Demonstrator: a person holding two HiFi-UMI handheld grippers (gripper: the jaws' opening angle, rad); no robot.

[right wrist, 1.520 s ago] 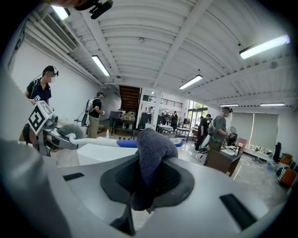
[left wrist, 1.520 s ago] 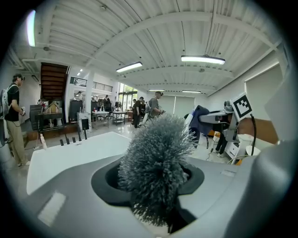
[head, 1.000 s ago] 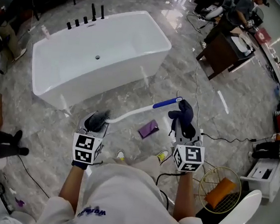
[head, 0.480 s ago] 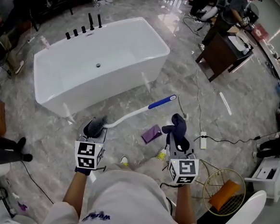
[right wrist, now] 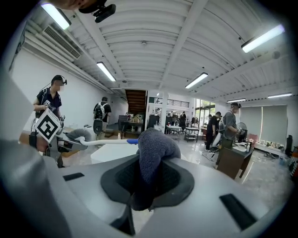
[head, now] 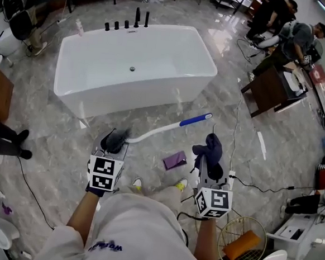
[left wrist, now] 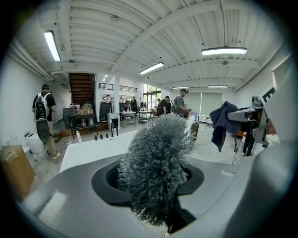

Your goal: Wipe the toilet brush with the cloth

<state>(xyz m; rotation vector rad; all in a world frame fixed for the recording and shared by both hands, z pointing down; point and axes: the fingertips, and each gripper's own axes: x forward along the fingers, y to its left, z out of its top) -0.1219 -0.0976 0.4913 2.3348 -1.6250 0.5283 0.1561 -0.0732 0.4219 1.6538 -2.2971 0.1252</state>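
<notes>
The toilet brush has grey bristles, a white curved shaft and a blue grip. My left gripper is shut on the brush at its bristle end, and the bristles fill the left gripper view. The handle points away to the right, held in the air above the floor. My right gripper is shut on a dark blue cloth, which hangs a little below and right of the blue grip without touching it. In the right gripper view the cloth bulges between the jaws, with the brush at left.
A white bathtub stands on the marble floor ahead. A purple item lies on the floor between the grippers. A wire basket with something orange sits at lower right, cables run nearby, and people work at a brown desk at the upper right.
The right gripper with the cloth has drawn back from the blue grip toward me; a second ago the cloth was at the grip. The left gripper still holds the brush.
</notes>
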